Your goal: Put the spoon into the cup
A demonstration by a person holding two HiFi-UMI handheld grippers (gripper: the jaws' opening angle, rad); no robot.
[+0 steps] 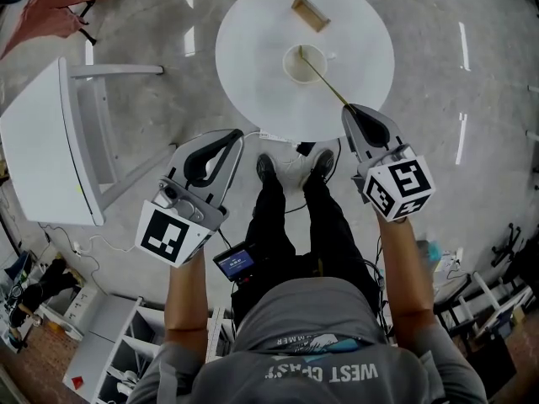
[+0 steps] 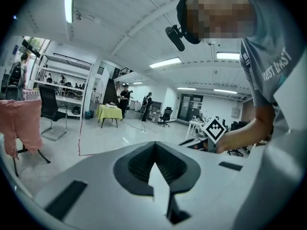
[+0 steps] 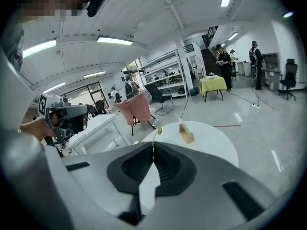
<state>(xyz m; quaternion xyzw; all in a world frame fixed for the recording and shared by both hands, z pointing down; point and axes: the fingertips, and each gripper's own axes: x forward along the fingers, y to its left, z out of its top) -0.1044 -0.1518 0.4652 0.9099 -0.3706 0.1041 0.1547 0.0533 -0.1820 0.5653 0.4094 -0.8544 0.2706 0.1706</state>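
Note:
A white cup (image 1: pixel 304 63) stands near the middle of the round white table (image 1: pixel 253 23). My right gripper (image 1: pixel 349 110) is at the table's near edge, shut on the handle end of a thin golden spoon (image 1: pixel 322 77). The spoon slants up and left, and its far end lies over the cup's mouth. In the right gripper view the spoon (image 3: pixel 155 137) rises from the closed jaws of the right gripper (image 3: pixel 152 146), and the cup is hidden beneath them. My left gripper (image 1: pixel 233 135) hangs shut and empty off the table's near left; the left gripper view shows this left gripper (image 2: pixel 154 146) with its jaws together.
A small wooden block (image 1: pixel 310 12) sits on the table's far side, beyond the cup; the right gripper view has the block (image 3: pixel 186 134) too. A white chair (image 1: pixel 50 141) stands at the left. My legs and cables are below the table's near edge.

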